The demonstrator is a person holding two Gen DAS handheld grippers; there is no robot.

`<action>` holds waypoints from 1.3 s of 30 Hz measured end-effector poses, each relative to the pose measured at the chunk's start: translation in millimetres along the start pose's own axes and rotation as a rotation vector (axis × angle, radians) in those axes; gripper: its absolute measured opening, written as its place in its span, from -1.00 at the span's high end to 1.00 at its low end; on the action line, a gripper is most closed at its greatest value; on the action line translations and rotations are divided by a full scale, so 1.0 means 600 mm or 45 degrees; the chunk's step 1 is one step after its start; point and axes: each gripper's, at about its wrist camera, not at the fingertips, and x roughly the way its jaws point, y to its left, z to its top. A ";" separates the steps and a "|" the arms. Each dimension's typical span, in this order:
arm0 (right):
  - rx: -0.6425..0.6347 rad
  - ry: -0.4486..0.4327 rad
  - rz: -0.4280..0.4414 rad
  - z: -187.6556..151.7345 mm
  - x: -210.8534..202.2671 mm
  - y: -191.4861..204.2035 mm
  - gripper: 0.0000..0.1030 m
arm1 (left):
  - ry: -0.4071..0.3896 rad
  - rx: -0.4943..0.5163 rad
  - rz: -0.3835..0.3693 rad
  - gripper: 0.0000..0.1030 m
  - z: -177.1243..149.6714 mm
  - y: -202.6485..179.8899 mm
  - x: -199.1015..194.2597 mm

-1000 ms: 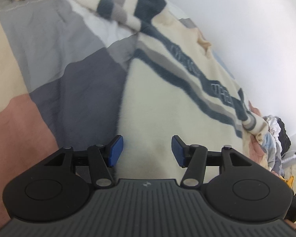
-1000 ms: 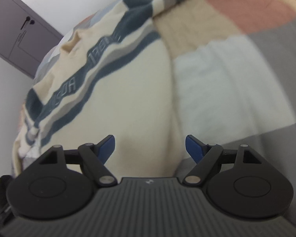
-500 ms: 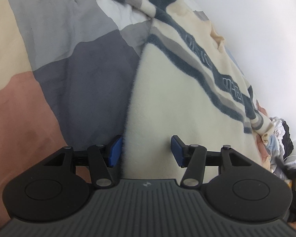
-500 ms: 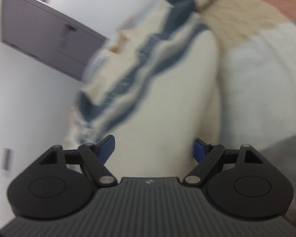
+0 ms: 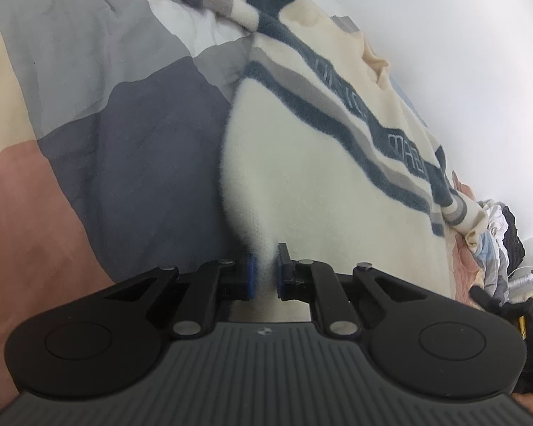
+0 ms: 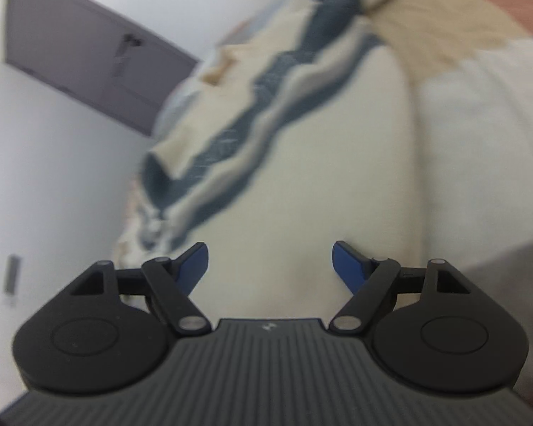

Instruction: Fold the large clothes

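Observation:
A cream fleece sweater (image 5: 319, 163) with dark blue and grey chest stripes lies spread on a patchwork bedspread (image 5: 89, 106). My left gripper (image 5: 264, 277) is shut on the sweater's near left hem, with cream fabric pinched between its blue pads. The sweater also shows in the blurred right wrist view (image 6: 302, 177). My right gripper (image 6: 270, 262) is open, its blue fingers straddling the sweater's near hem on the right side, holding nothing.
The bedspread has grey, dark grey, pink, tan and white blocks. A white wall (image 5: 462, 35) runs beside the bed. A pile of other clothes (image 5: 497, 227) lies at the far right. A grey door (image 6: 89, 53) shows in the right wrist view.
My left gripper has closed from open onto the sweater's hem. My right gripper stayed open while its view swung, with the wall and door now filling the left side.

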 end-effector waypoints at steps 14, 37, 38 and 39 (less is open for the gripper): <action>0.154 -0.104 -0.436 -0.002 -0.015 -0.052 -0.20 | -0.085 -0.025 -0.029 0.80 0.005 0.003 -0.020; 0.278 0.160 -0.150 -0.023 0.045 -0.057 0.13 | -0.080 -0.096 -0.029 0.80 0.012 0.011 -0.011; 0.248 0.162 -0.151 -0.022 0.039 -0.052 0.38 | -0.083 -0.094 -0.032 0.80 0.012 0.012 -0.013; 0.212 0.160 -0.151 -0.021 0.029 -0.043 0.49 | -0.093 -0.091 -0.036 0.80 0.011 0.011 -0.018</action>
